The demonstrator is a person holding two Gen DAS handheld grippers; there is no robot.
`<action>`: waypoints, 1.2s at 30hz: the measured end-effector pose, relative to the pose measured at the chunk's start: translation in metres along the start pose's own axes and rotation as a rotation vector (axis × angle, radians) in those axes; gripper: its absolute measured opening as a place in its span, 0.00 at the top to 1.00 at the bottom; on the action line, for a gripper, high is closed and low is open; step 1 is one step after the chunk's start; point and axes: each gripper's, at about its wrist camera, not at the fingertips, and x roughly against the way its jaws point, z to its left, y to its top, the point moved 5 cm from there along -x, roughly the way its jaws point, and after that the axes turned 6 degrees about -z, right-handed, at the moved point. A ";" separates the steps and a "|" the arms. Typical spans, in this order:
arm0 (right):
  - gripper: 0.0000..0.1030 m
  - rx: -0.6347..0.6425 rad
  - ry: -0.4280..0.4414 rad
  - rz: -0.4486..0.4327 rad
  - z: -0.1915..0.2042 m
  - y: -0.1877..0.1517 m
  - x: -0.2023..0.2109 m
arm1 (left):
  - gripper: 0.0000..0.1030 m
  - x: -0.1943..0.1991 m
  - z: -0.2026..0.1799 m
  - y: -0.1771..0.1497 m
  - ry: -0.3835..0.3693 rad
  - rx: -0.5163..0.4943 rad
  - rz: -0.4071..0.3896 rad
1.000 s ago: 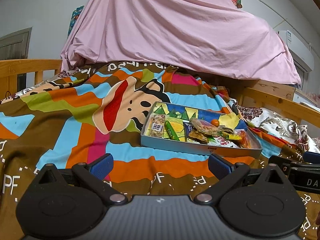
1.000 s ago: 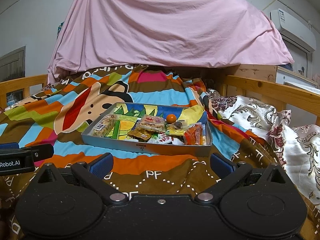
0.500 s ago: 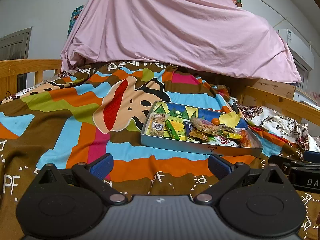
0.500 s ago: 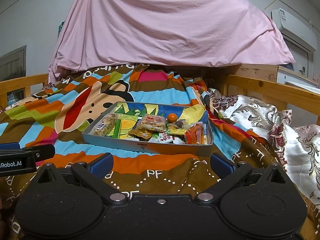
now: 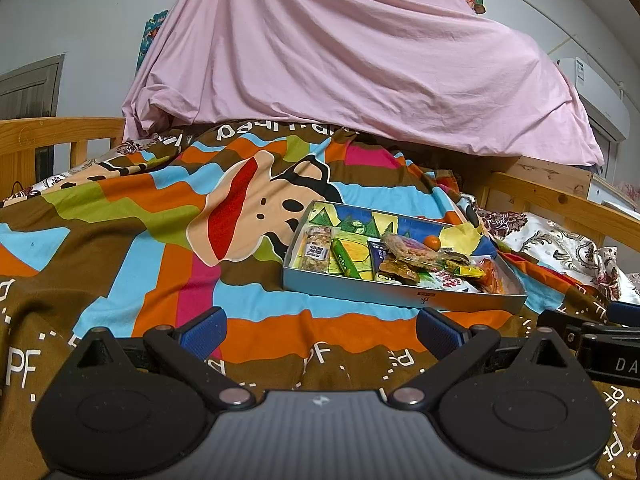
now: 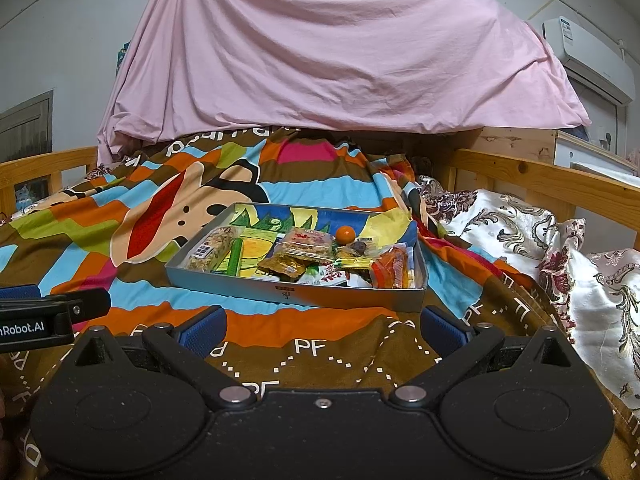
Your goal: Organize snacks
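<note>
A shallow grey tray (image 5: 400, 294) (image 6: 292, 294) of snacks rests on a colourful monkey-print blanket. At its left lie a nut bar (image 5: 316, 250) (image 6: 210, 250) and a green stick (image 5: 346, 258) (image 6: 234, 256). Several packets (image 5: 416, 254) (image 6: 308, 246) pile in the middle, with a small orange ball (image 5: 432, 242) (image 6: 345, 234) behind and an orange packet (image 6: 394, 266) at the right. My left gripper (image 5: 320, 330) and right gripper (image 6: 322, 326) are both open and empty, side by side short of the tray's near wall.
The blanket (image 5: 160, 248) covers a bed with wooden rails (image 5: 60, 132) (image 6: 560, 180). A large pink sheet (image 5: 360, 68) is draped behind. A floral white quilt (image 6: 540, 240) lies to the right. An air conditioner (image 6: 588, 56) hangs on the right wall.
Both views have shifted slightly; the tray sits a little higher in each frame. Both grippers stay open and empty.
</note>
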 end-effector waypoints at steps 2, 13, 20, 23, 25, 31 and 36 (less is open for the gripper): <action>0.00 0.001 0.000 0.000 0.000 0.000 0.000 | 0.00 0.000 0.000 0.000 -0.001 0.000 0.000; 0.00 0.000 -0.001 0.000 0.000 0.000 0.000 | 0.00 0.000 0.000 0.001 -0.001 -0.001 0.001; 0.00 0.000 0.000 0.001 0.001 0.000 0.000 | 0.00 0.000 0.002 -0.002 -0.001 0.004 0.004; 0.00 0.001 0.001 0.001 0.002 0.000 0.000 | 0.00 0.000 0.004 -0.004 0.004 0.006 0.003; 0.00 0.000 0.001 0.001 0.002 0.000 0.000 | 0.00 0.001 0.005 -0.004 0.007 0.009 0.003; 0.00 0.000 0.001 0.002 0.002 0.000 0.000 | 0.00 0.000 0.005 -0.003 -0.001 0.024 0.018; 0.00 0.000 0.001 0.001 0.002 0.000 0.001 | 0.00 0.000 0.005 -0.002 0.005 0.030 0.016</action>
